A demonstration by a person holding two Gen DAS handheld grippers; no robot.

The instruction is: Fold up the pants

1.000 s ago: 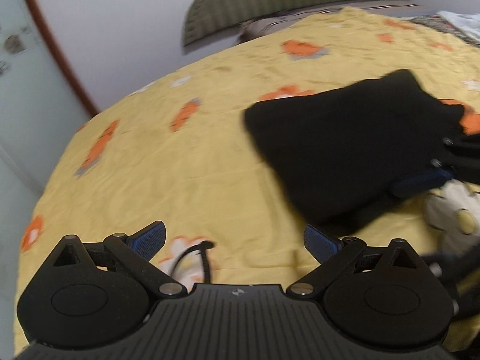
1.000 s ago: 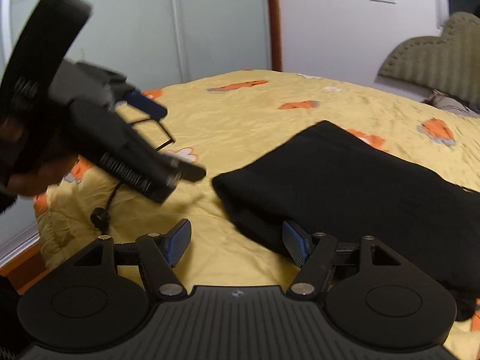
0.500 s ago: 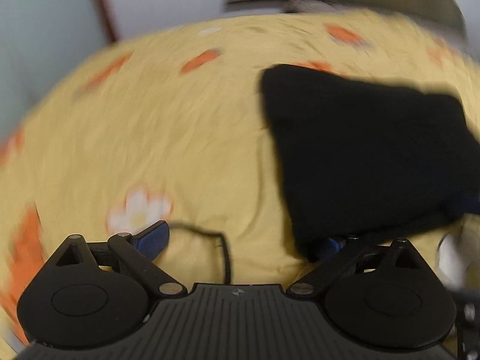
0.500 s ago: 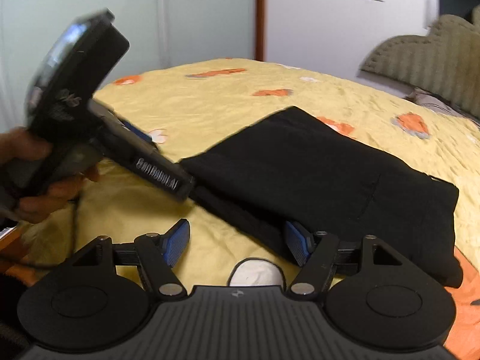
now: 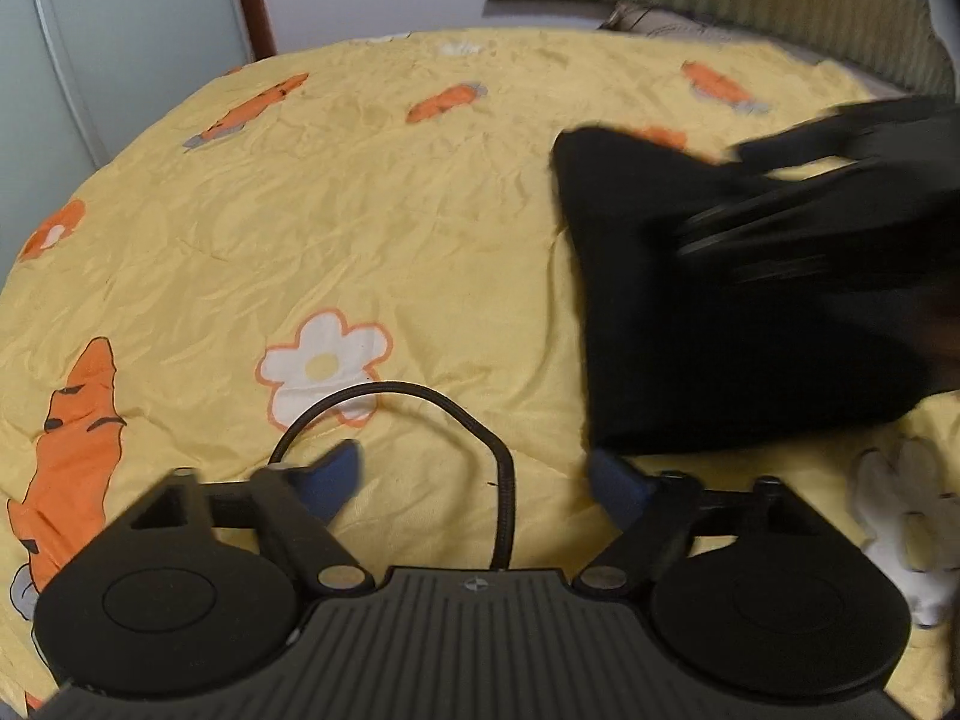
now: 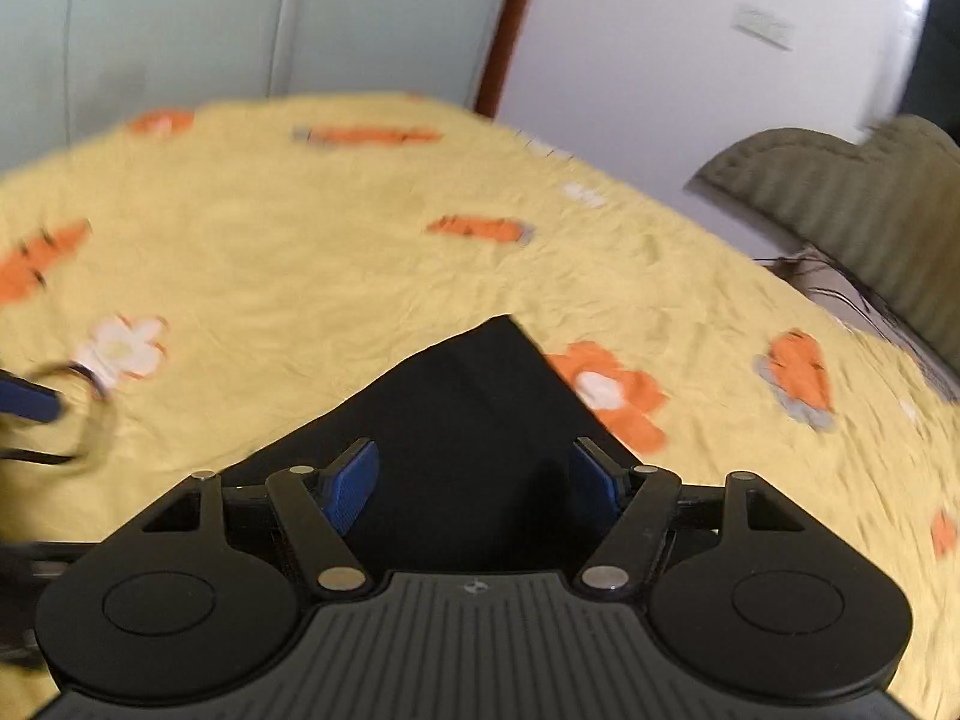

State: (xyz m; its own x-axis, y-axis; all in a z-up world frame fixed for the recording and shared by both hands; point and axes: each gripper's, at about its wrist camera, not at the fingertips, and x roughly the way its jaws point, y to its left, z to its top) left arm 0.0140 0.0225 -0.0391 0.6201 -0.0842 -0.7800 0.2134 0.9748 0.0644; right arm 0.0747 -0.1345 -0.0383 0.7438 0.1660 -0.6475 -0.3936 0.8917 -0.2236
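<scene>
Bedspread (image 5: 420, 228): yellow, creased, printed with orange carrots and white flowers; it filled most of both wrist views. A headboard (image 6: 852, 204), olive and ribbed, stood at 2 o'clock in the right view, with a white wall and a pale wardrobe door (image 6: 180, 18) behind the bed.

Pants (image 5: 720, 324): black, folded into a compact flat bundle, lying on the bedspread. In the left view they sat at 3 o'clock, with one corner pointing to 12. In the right view the pants (image 6: 474, 420) ran from the frame centre down to 6 o'clock, their far corner pointing to 12.

Right gripper (image 6: 474, 489): jaws spread wide, blue pads either side of the black cloth, gripping nothing. It was poised over the bundle; I could not tell whether the pads touched the fabric. In the left view its body showed only as a dark blur over the pants at 3 o'clock.

Left gripper (image 5: 480, 480): jaws also spread wide and empty, over bare bedspread. Its right pad was just beside the near corner of the pants, at 5 o'clock of frame centre; contact could not be judged.

Cable (image 5: 432, 408): black, looped between the left pads, arching over a white flower print (image 5: 324, 360).
</scene>
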